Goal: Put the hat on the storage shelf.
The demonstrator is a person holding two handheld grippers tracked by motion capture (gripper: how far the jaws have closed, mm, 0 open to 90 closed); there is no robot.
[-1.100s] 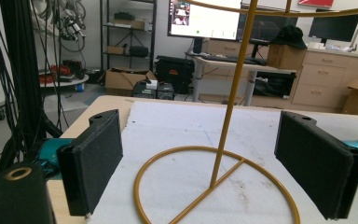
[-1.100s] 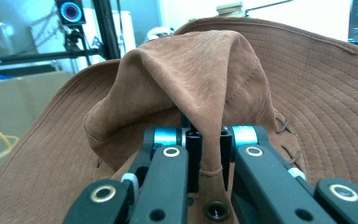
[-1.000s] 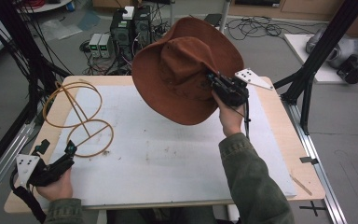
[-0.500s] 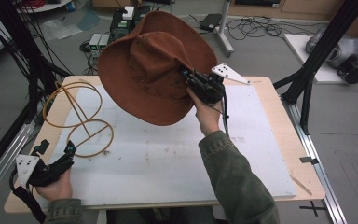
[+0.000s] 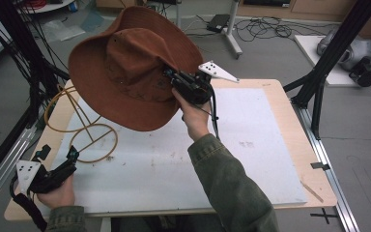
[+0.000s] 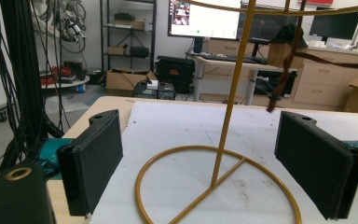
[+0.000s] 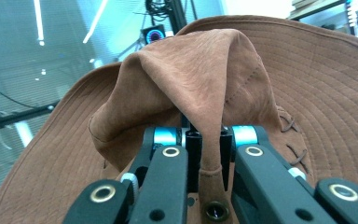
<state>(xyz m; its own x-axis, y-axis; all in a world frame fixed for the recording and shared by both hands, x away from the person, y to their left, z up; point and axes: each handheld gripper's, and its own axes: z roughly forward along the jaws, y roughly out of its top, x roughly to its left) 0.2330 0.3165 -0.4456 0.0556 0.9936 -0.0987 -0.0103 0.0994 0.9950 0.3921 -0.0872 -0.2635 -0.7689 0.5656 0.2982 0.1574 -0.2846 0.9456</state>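
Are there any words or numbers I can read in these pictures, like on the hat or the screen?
None can be read.
The brown hat held by the right hand-held gripper carries stitching but no words.
The monitor seen in the left gripper view shows a bright window, its writing too small and blurred to read.
The cardboard boxes on the floor behind the table show no print I can make out.

This looks like a robotics lab. Black frame posts [image 5: 319, 82] flank the worktable [image 5: 280, 96], loose cables [image 5: 265, 29] cross the floor, and a monitor [image 6: 205, 18], shelving [image 6: 126, 28] and cardboard boxes [image 6: 126, 81] stand behind.
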